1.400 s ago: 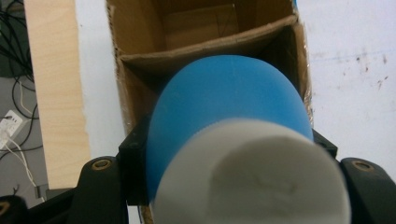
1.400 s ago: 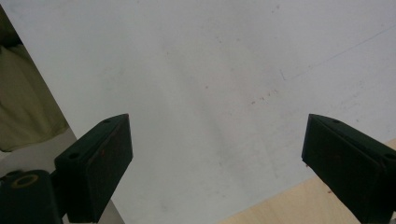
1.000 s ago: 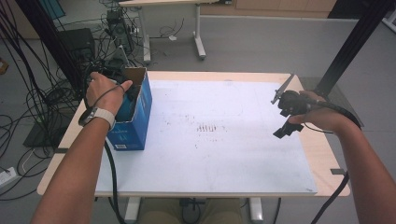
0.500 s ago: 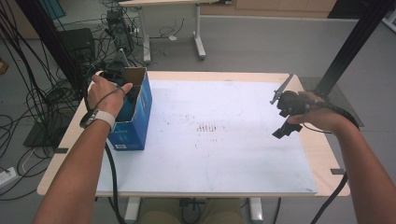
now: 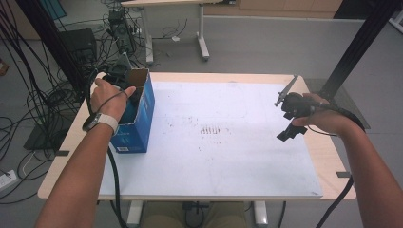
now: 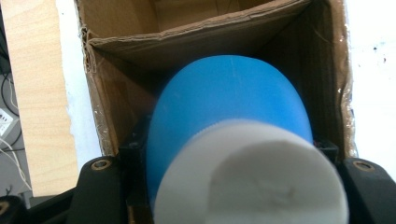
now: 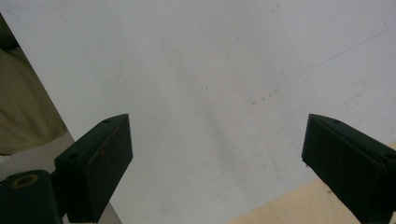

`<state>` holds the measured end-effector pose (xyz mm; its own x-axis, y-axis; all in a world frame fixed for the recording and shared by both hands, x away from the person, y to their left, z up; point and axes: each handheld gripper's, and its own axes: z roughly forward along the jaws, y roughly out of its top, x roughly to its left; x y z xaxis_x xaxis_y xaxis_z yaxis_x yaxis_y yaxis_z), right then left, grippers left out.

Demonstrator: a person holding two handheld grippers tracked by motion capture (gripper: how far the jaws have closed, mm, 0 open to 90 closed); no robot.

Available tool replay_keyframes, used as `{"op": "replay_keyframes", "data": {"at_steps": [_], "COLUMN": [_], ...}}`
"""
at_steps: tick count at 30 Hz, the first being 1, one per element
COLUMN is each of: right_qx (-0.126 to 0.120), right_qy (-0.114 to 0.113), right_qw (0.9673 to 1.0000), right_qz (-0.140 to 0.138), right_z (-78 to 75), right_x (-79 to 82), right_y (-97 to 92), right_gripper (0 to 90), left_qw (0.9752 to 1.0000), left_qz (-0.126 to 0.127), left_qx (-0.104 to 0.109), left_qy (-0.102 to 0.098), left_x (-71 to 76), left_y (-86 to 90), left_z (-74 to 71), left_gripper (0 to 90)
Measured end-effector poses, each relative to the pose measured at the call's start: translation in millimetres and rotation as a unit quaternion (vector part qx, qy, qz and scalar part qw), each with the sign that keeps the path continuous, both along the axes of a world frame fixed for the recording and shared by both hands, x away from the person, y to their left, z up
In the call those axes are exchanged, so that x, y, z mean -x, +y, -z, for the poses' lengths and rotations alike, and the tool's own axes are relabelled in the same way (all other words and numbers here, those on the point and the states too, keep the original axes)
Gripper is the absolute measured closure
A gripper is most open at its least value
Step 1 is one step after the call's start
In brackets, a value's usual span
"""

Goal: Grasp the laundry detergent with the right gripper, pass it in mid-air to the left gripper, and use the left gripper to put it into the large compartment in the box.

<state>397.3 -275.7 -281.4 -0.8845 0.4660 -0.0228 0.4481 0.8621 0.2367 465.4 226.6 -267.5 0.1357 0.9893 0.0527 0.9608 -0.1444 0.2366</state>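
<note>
Halfway through, by my reading, I had the left tool (image 6: 224, 186) clenched on the blue, white-capped bottle (image 6: 229, 107) over the open cardboard box (image 5: 140, 118), release pending, while the right tool (image 7: 217, 163) gaped idle above the table (image 5: 237, 156).

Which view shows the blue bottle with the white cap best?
The left gripper view: the blue bottle sits between the left claw's jaws, over the open cardboard box. In the high view the hand hides it.
</note>
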Motion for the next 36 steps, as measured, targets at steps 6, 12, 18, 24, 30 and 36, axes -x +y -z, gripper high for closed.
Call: {"op": "replay_keyframes", "data": {"at_steps": [6, 12, 18, 24, 30, 36], "right_qx": [0.000, 0.001, 0.000, -0.001, 0.000, 0.001], "right_qy": [-0.001, 0.001, 0.003, 0.004, 0.005, 0.005], "right_qw": [1.0000, 1.0000, 1.0000, 1.0000, 1.0000, 1.0000], "right_qz": [0.000, 0.001, 0.002, -0.001, 0.000, 0.000], "right_z": [0.6, 1.4, 2.6, 4.1, 3.8, 4.1], "right_x": [0.5, 1.0, 1.1, 0.4, 0.1, 0.6], "right_y": [-0.1, -0.4, -0.9, 0.2, 0.3, 0.6], "right_gripper": [8.5, 8.5, 8.5, 8.5, 8.6, 8.6], "left_qw": [1.0000, 0.9999, 0.9999, 0.9999, 0.9999, 0.9999], "left_qz": [0.000, 0.003, 0.005, 0.005, 0.005, 0.005], "left_qx": [0.002, 0.003, 0.004, 0.005, 0.005, 0.006], "left_qy": [0.003, 0.009, 0.010, 0.009, 0.010, 0.012], "left_x": [0.2, -0.2, -1.0, -1.5, -1.8, -1.5], "left_y": [3.4, 3.9, 4.2, 4.7, 4.8, 5.6], "left_z": [4.6, 10.5, 13.8, 14.8, 14.8, 14.7], "left_gripper": [37.5, 37.4, 37.4, 37.3, 37.3, 37.3]}}
